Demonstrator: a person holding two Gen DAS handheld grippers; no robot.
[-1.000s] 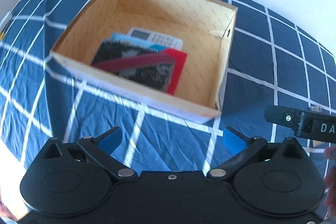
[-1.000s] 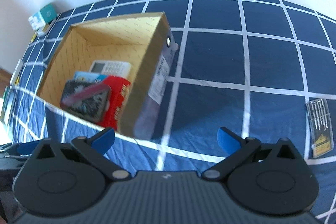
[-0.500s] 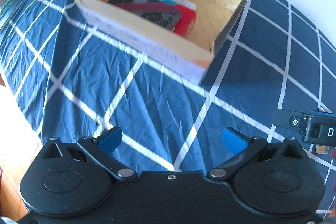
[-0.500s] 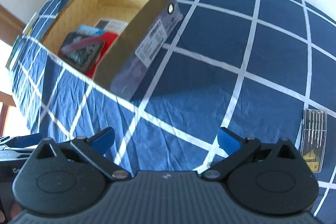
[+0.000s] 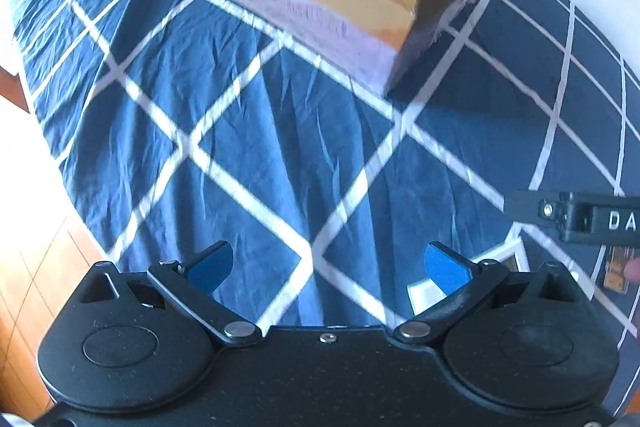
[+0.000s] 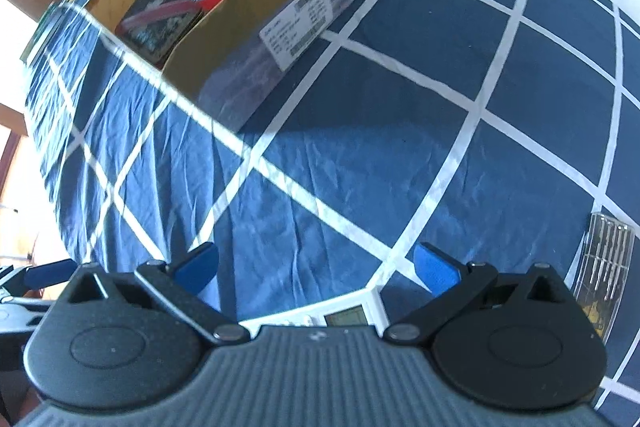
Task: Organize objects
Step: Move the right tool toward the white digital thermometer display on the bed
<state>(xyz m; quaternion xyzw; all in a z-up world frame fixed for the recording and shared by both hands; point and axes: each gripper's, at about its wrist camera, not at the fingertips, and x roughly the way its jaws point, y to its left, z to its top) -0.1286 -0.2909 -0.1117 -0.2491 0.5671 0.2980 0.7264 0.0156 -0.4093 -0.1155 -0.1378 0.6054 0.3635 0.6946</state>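
Both my left hand-held gripper (image 5: pixel 326 263) and right hand-held gripper (image 6: pixel 316 263) are wide open, empty; beyond them, the cardboard box (image 6: pixel 256 39) holds a dark tin (image 6: pixel 160 23) and cards

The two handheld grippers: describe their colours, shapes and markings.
Both are matte black. Each has two round pivot housings, angled link arms with silver rivets, and blue finger pads. The left gripper has a smooth black body; the right gripper has a ribbed grey one. In the left view, the right gripper's side bears white letters "DA".
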